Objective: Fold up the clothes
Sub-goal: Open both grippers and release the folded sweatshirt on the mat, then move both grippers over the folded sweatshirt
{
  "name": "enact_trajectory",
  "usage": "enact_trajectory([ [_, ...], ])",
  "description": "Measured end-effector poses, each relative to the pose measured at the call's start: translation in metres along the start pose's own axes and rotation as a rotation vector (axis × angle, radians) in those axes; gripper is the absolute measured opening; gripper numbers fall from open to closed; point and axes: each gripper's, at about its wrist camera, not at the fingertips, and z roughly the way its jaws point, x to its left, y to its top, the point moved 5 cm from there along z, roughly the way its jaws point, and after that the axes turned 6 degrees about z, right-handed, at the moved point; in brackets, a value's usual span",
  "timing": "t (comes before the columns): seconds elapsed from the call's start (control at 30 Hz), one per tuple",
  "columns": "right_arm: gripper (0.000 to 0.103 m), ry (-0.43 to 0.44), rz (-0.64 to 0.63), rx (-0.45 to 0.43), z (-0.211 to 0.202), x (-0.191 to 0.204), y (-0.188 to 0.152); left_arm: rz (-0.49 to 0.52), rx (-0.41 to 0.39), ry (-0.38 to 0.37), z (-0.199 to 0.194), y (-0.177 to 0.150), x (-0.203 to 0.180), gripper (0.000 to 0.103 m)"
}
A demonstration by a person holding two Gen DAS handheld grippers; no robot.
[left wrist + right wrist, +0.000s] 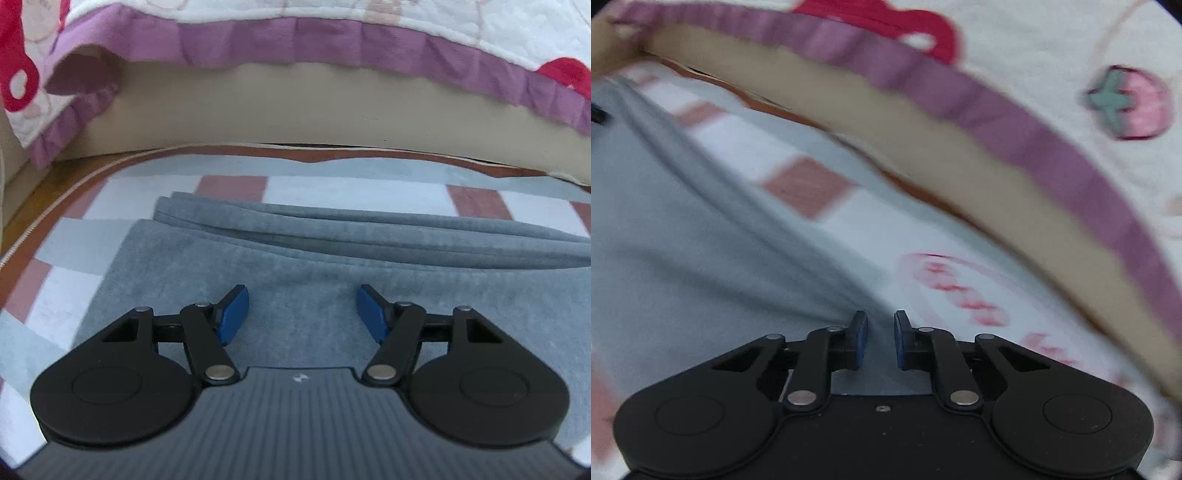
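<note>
While both tongs point down over the rug (236,186), the scene reads so:

Cloth: grey garment (295,266), folded, lying flat on the rug w/ long ridged folds along its far side; same garment (683,240) in right view, running from far left down to the near centre.

L tongs: left gripper (302,314) over the cloth's near part, jaws wide apart, blue pads (232,314) clear of each other; nothing btwn them but cloth surface below. Whether the tips touch the cloth – can't tell.

R tongs: right gripper (881,341) at the cloth's near corner, jaws drawn nearly together; a narrow strip of grey cloth runs up btwn the pads (860,339) and looks pinched. View is blurred.

Rug: checked, pale blue, white and dusty red squares, brown border; cloth sits on it, rug showing on all sides of the cloth.

Bed: beige base (258,107) just beyond the cloth, past the rug's far edge.

Quilt: white w/ purple frill (303,40), red shapes, strawberry patch (1130,101); hangs over the bed base, well apart from the cloth.
</note>
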Motion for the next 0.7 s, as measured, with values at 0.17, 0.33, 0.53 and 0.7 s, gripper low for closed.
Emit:
enact_trajectory([
  [0.17, 0.022, -0.126, 0.358, -0.041, -0.033, -0.052, -0.021, -0.026, 0.009, -0.001, 0.000, 0.000, 0.004, 0.066],
  [0.33, 0.043, 0.111, 0.386, -0.119, -0.074, 0.017, -0.033, -0.027, 0.005, 0.008, 0.000, 0.001, 0.004, 0.066],
  [0.53, 0.061, 0.025, 0.402, -0.082, -0.050, 0.007, -0.069, -0.028, 0.000, 0.023, 0.000, 0.001, 0.006, 0.066],
  [0.7, 0.045, -0.127, 0.562, -0.067, -0.051, -0.067, -0.093, -0.015, -0.007, 0.043, -0.003, -0.003, 0.004, 0.067],
])
